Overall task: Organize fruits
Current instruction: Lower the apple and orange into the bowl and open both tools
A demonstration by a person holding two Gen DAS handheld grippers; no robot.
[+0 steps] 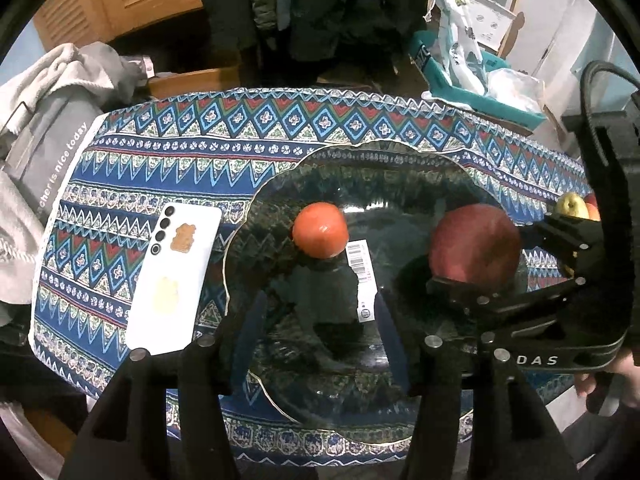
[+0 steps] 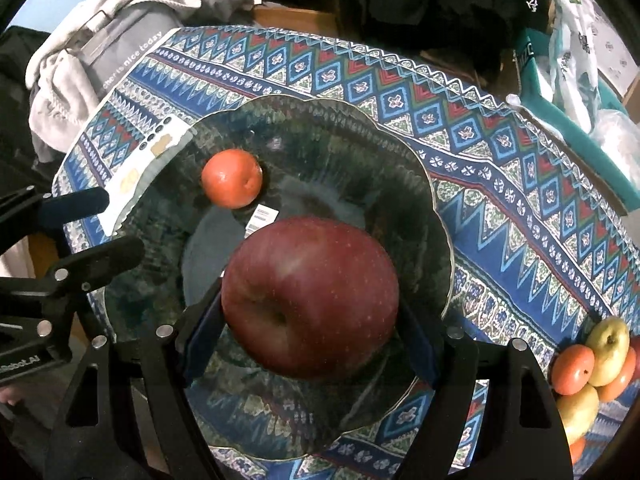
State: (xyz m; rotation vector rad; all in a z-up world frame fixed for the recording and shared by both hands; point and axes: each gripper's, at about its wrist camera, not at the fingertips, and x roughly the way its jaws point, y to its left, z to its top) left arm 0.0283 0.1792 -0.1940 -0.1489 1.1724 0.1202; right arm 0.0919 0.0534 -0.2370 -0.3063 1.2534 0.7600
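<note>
Right hand-held gripper [image 2: 310,320] clamping apple [image 2: 310,300], above plate [image 2: 340,128]

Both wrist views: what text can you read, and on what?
"...cher is nice today": grey bag.
"DAS": right hand-held gripper, on its body.
"...Robot.AI": left hand-held gripper, on its body.
Barcode sticker on glass plate: too small to read.

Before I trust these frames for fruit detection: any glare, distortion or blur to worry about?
Left wrist view: strong fisheye bending of the tablecloth; the dark glass plate mirrors the orange fruit; dim, warm light. Right wrist view: the red apple in the right gripper looms large and slightly soft; fruit pile squeezed at the rim.
</note>
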